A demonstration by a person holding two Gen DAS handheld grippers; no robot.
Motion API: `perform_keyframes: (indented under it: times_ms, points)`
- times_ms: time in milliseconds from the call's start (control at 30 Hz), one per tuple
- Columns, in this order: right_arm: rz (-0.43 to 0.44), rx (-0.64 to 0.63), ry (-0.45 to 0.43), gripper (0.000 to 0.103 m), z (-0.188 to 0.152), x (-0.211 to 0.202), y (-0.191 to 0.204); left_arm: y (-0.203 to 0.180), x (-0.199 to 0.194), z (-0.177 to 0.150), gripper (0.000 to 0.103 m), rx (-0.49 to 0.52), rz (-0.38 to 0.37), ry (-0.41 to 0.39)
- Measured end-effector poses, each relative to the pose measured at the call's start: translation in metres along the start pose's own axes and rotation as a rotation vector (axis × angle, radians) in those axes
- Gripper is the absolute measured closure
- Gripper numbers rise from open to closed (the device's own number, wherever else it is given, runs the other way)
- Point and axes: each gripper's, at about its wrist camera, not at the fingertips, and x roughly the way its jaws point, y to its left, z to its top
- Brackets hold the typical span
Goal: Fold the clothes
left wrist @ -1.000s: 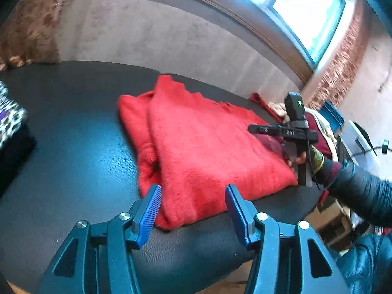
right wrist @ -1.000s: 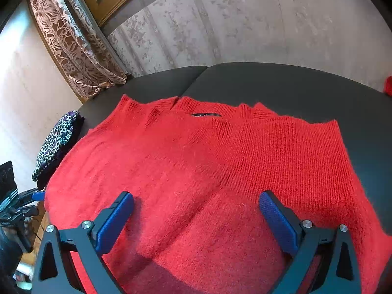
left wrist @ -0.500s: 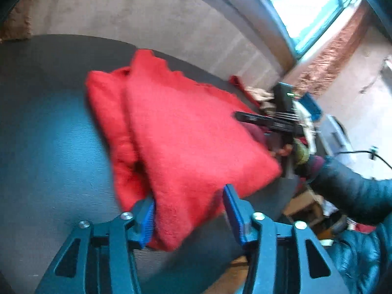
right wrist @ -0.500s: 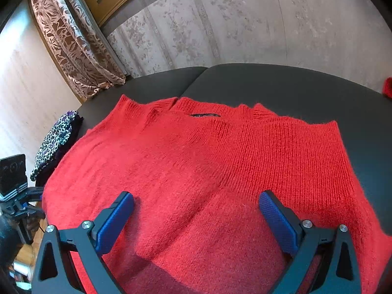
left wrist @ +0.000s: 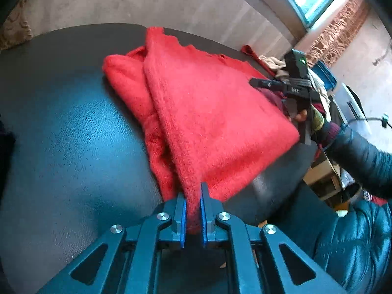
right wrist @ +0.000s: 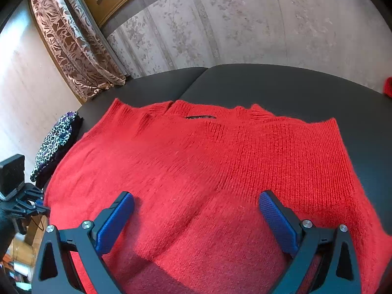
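Dark leather-textured table [right wrist: 257, 80], seam at upper centre of right view. On it: red sweater [right wrist: 208, 166], centre; leopard-print cloth [right wrist: 55, 138], left edge; red scrap [right wrist: 388, 87], right edge.

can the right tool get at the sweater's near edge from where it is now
Probably yes. The right tool sits open right over the red sweater, nothing lying between them. The left tool is shut on a different corner, off to the side, so it doesn't block the way.

Left wrist view close and low at one corner of the red sweater [left wrist: 208, 112], facing along it toward the right gripper [left wrist: 291, 85], right wrist view just above the same sweater, facing the wall, left gripper [right wrist: 22, 203] at its left edge
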Motion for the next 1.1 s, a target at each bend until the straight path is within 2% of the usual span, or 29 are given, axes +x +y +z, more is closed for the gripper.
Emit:
perform_keyframes:
  times_ms: [200,300,433,533,633,700,767,867,900,933,1000,1100]
  points:
    - [-0.01,-0.006,-0.003,0.0,0.0,0.0,0.003,-0.011,-0.038,0.005,0.087,-0.101,-0.015,-0.157]
    - [-0.033,-0.021,0.001,0.0,-0.001,0.002,0.008,-0.032,-0.035,0.011,0.085,-0.114,-0.027,-0.233]
    - [-0.074,-0.046,0.005,0.0,-0.001,-0.007,0.02,-0.077,0.014,0.039,0.085,-0.069,-0.04,-0.215]
    - [-0.102,-0.062,-0.002,0.0,0.0,-0.022,0.033,-0.103,0.045,0.057,0.085,-0.014,-0.018,-0.175]
    - [-0.06,-0.145,-0.06,0.0,-0.009,-0.059,0.057,-0.118,0.061,0.063,0.085,0.038,0.003,-0.134]
    - [-0.045,-0.218,-0.058,0.0,-0.02,-0.076,0.075,-0.119,0.065,0.062,0.085,0.055,0.011,-0.118]
    - [-0.063,-0.289,-0.023,0.0,-0.036,-0.077,0.086,-0.12,0.07,0.059,0.083,0.07,0.027,-0.103]
    - [-0.135,-0.318,0.125,0.0,-0.068,-0.051,0.082,-0.119,0.086,0.043,0.083,0.109,0.112,-0.049]
    - [-0.172,-0.357,0.135,0.0,-0.081,-0.045,0.08,-0.117,0.092,0.034,0.081,0.123,0.138,-0.025]
    - [-0.172,-0.412,0.048,0.0,-0.092,-0.053,0.081,-0.114,0.093,0.026,0.08,0.128,0.144,-0.037]
    - [-0.152,-0.379,0.021,0.0,-0.096,-0.054,0.074,-0.107,0.088,0.014,0.08,0.105,0.115,-0.104]
    - [-0.151,-0.366,0.005,0.0,-0.096,-0.053,0.071,-0.095,0.082,0.017,0.082,-0.007,0.062,-0.125]
